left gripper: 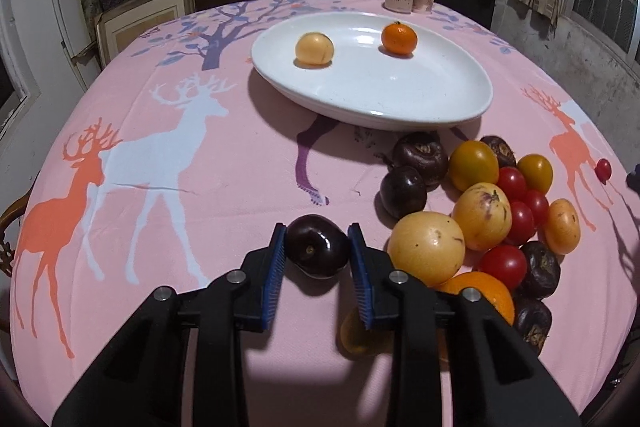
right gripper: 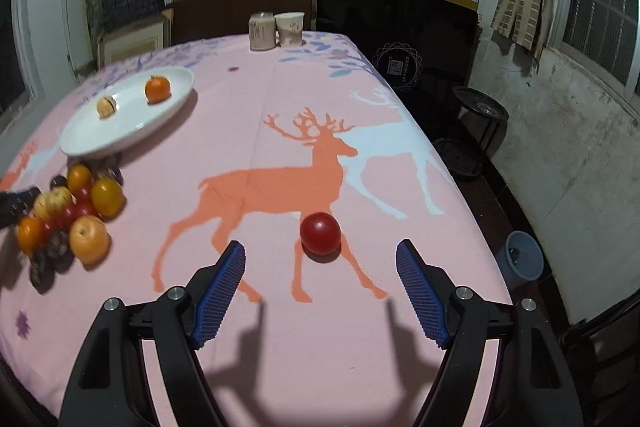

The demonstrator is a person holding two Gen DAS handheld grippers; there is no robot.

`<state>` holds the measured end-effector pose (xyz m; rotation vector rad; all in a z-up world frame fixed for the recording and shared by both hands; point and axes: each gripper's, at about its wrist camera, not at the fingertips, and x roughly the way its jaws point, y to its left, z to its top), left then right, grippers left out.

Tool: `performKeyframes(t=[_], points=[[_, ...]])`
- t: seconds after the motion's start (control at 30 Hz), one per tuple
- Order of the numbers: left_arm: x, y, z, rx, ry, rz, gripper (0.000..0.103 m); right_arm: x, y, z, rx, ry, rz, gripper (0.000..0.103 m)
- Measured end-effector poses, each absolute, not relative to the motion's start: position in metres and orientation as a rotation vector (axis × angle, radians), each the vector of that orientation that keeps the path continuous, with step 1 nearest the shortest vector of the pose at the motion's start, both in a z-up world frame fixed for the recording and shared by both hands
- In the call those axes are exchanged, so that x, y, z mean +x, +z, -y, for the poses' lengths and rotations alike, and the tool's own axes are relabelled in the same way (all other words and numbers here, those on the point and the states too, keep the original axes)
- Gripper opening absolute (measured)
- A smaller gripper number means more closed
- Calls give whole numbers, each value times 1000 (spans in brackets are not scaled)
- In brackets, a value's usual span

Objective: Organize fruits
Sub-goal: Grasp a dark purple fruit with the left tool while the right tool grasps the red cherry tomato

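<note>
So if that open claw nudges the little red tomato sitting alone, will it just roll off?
Probably: the small round red tomato looks smooth and sits free on the flat pink tablecloth. The right claw is open around it; squeezing hard might bruise it.

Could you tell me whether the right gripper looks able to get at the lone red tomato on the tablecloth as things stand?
Probably yes: the right gripper is open, and the red tomato sits alone just ahead of its fingertips with only bare tablecloth between.
</note>
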<state>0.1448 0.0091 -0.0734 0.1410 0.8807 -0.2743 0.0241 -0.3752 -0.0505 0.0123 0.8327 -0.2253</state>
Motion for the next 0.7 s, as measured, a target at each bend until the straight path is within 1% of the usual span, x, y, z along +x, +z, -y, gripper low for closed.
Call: performKeyframes(t=[0.1,0.13,0.2,0.27,0.3,0.33,0.37,0.4,0.7], points=[[142,-65,-15,112,-263,-855,30,39,-58,376,7,-234,-842,78],[142,-64,-16,106,-261,-851,30,44,-61,378,9,-242,-849,77],[139,-60,-19,98,-257,-841,30,56,-68,381,14,-250,-874,68],[136,-58,-20,95,-258,-837,30,65,-75,383,25,-254,-901,49],[134,-56,-21,96,-256,-834,30,70,-80,384,28,-255,-922,45],[132,-55,-21,97,-254,-830,30,71,-82,382,27,-253,-931,34],[131,-54,-22,97,-253,-827,30,71,-82,380,19,-258,-920,31],[130,-53,-23,93,-253,-826,30,70,-81,379,11,-259,-913,29],[123,-50,-26,87,-249,-816,30,56,-72,365,24,-201,-867,28]])
